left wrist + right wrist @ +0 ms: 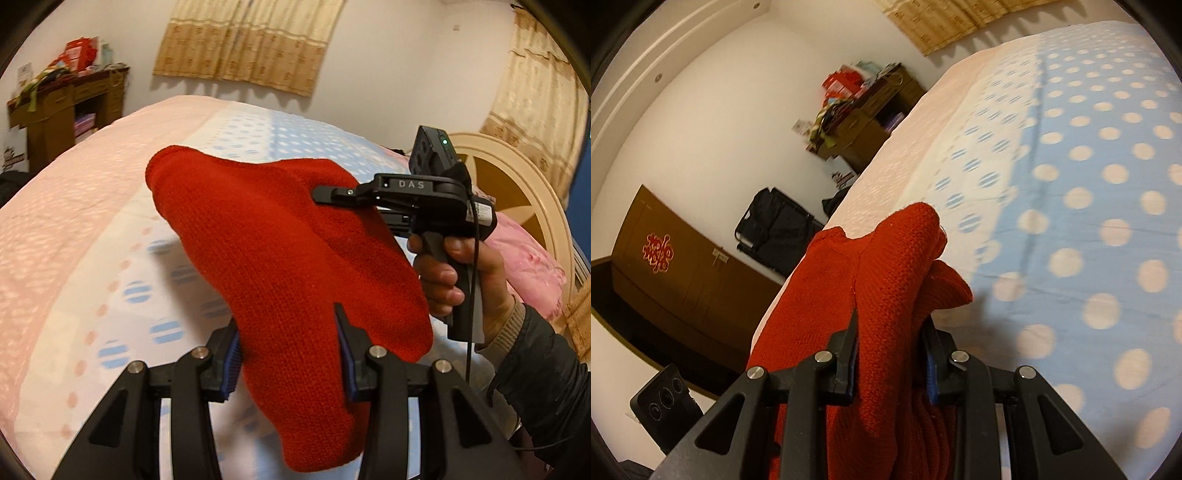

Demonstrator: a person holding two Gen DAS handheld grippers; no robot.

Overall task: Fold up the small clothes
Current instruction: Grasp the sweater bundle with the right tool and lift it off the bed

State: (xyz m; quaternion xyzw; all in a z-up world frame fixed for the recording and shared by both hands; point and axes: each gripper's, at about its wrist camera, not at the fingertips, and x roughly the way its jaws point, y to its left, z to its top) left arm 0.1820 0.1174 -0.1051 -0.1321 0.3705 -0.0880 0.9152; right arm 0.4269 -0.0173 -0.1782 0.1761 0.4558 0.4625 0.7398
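A red knitted garment (280, 251) hangs in the air above the bed, stretched between both grippers. In the left wrist view my left gripper (286, 332) is shut on its lower part, with the knit pressed between the blue pads. My right gripper (323, 194), held by a hand (461, 273), pinches the garment's upper right edge. In the right wrist view the right gripper (890, 325) is shut on a bunched fold of the red garment (886, 266), which drapes over its fingers. The rest of the cloth below the jaws is hidden.
The bed (92, 221) has a pink, cream and blue dotted cover (1071, 221). A pink pillow (524, 266) and a cream headboard (517, 177) lie to the right. A cluttered wooden desk (62, 107), a brown cabinet (683, 266) and a dark bag (772, 229) stand beyond the bed.
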